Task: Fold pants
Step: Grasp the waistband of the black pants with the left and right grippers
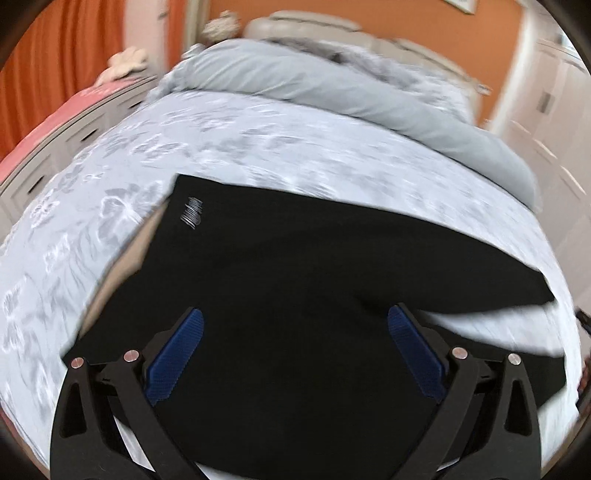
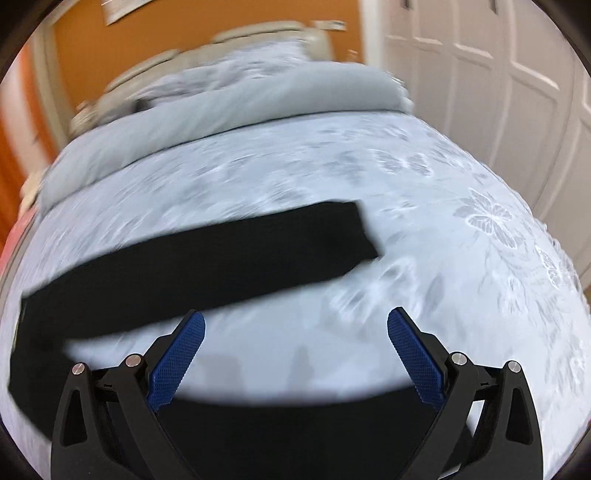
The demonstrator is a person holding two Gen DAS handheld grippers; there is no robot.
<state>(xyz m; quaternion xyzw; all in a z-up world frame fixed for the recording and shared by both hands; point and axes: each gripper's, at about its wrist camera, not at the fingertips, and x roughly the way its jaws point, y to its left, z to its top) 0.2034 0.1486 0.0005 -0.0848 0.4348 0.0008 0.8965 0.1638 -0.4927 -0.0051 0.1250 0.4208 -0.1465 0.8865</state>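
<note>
A home bedroom, shown by a made bed (image 1: pixel 258 147) spread with a pale butterfly-print cover (image 2: pixel 369 177), a grey duvet (image 1: pixel 314 85) rolled back toward a padded beige headboard (image 1: pixel 314 22). Orange walls (image 1: pixel 424 26) behind, orange curtains (image 1: pixel 62 66) on one side above a low drawer unit (image 1: pixel 48 155) topped in pink, with a soft toy (image 1: pixel 125 61) resting on it. White panelled wardrobe doors (image 2: pixel 480 74) along the other side and a sheet of paper (image 2: pixel 122 9) pinned to the wall.
</note>
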